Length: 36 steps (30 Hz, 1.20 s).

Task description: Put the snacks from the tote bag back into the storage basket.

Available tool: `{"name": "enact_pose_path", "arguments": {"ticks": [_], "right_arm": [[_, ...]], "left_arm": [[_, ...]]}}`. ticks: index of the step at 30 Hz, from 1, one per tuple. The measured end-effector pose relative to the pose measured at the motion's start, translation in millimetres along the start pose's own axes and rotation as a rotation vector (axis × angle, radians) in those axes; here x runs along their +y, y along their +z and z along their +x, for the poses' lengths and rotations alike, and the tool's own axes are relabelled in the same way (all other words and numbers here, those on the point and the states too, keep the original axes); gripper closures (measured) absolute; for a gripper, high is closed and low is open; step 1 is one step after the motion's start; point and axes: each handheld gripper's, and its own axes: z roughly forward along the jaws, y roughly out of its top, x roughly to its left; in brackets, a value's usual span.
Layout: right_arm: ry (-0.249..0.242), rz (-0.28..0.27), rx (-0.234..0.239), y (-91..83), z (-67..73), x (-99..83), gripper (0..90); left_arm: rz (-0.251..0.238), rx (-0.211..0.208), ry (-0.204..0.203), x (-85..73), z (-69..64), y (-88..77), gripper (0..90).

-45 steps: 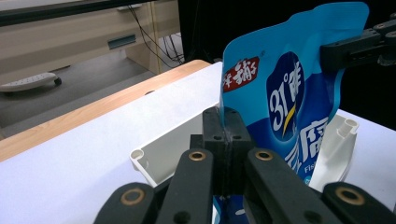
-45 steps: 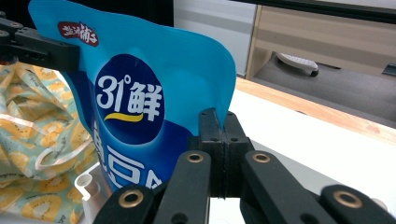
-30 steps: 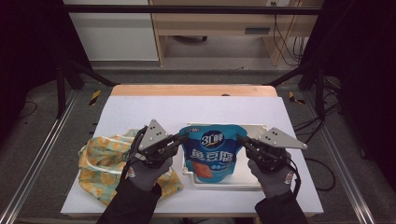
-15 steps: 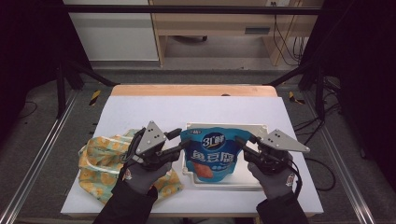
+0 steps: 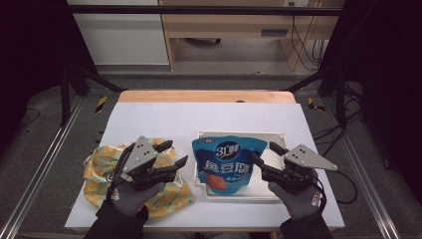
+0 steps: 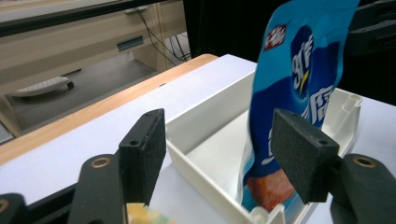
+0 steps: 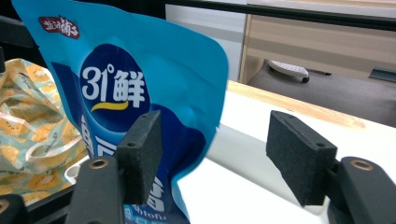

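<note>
Blue plastic snack pouch (image 5: pixel 229 163) stands, maybe leaning, in white rectangular tray (image 5: pixel 276 138); left gripper (image 5: pixel 171 155) and right gripper (image 5: pixel 265 154) flank it, jaws just opened, pinching nothing.

- The high view looks forward and down from above the person's side, taking in the whole table (image 5: pixel 149 119).
- The left gripper view sits low and close, facing along its fingers (image 6: pixel 142 154).
- The right gripper view does likewise.
- All three share the blue pouch (image 5: pixel 229 162) in the white tray (image 5: pixel 278 137).
</note>
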Motion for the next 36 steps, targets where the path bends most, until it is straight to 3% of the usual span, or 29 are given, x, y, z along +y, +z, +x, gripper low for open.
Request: {"name": "enact_pose_path", "arguments": {"ticks": [5, 11, 20, 27, 29, 30, 36], "right_arm": [[0.011, 0.001, -0.008, -5.3, -6.8, -6.4, 34.2], [0.037, 0.008, -0.022, -8.6, -15.4, -14.8, 33.9], [0.032, 0.038, -0.101, -9.4, -28.8, -30.5, 35.5], [0.063, 0.064, -0.162, -6.8, -42.5, -41.7, 30.3], [0.063, 0.069, -0.175, -6.7, -44.5, -43.0, 30.2], [0.073, 0.075, -0.205, -6.4, -49.4, -46.4, 30.3], [0.094, 0.093, -0.244, -3.8, -60.1, -55.5, 31.4]], "left_arm": [[0.014, 0.029, -0.006, -13.1, 9.2, -8.9, 33.3], [0.031, 0.073, -0.041, -33.6, 25.3, -22.4, 32.1], [0.060, 0.122, -0.097, -61.3, 46.1, -31.9, 31.0], [0.081, 0.151, -0.106, -77.1, 56.8, -38.0, 29.7], [0.084, 0.157, -0.115, -80.0, 59.4, -40.3, 29.6], [0.082, 0.164, -0.134, -83.9, 63.5, -44.4, 29.6], [0.072, 0.195, -0.160, -91.3, 75.1, -55.4, 29.6]]}}
